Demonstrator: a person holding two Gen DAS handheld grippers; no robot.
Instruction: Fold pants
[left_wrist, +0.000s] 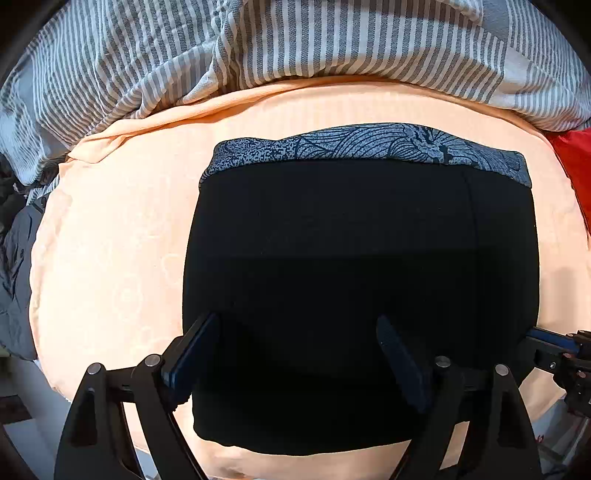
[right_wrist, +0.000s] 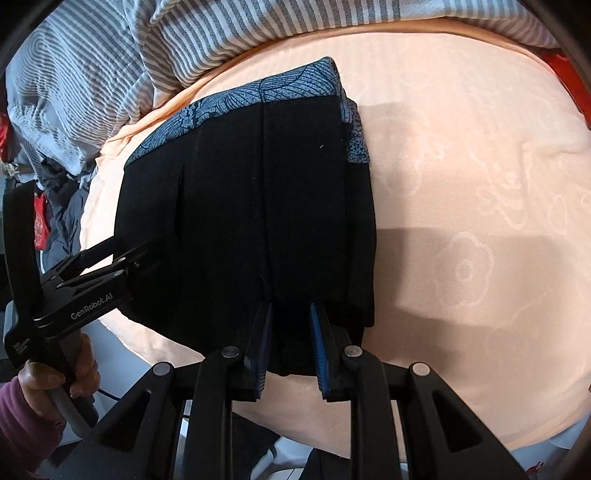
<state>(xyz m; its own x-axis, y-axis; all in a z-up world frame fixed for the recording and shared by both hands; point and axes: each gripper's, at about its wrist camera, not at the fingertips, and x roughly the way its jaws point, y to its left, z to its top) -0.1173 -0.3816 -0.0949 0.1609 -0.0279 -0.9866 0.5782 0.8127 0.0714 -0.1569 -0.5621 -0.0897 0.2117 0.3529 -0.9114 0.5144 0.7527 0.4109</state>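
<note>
Left gripper (left_wrist: 299, 354): jaws spread wide above the pants (left_wrist: 332, 240), gripping nothing. Right gripper (right_wrist: 290, 347): narrowly parted, pinching the near hem at six o'clock. Pants lie folded on the peach sheet (right_wrist: 461, 221), patterned band toward twelve; likely risk: lifting drags the fold open.

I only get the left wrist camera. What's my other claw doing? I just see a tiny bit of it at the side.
Observer: The right claw is pinching the near edge of the black pants, with cloth bunched between its fingers.
Operator: And who's holding my left claw?
Observer: A hand in a purple sleeve grips the handle of the left claw.
</note>
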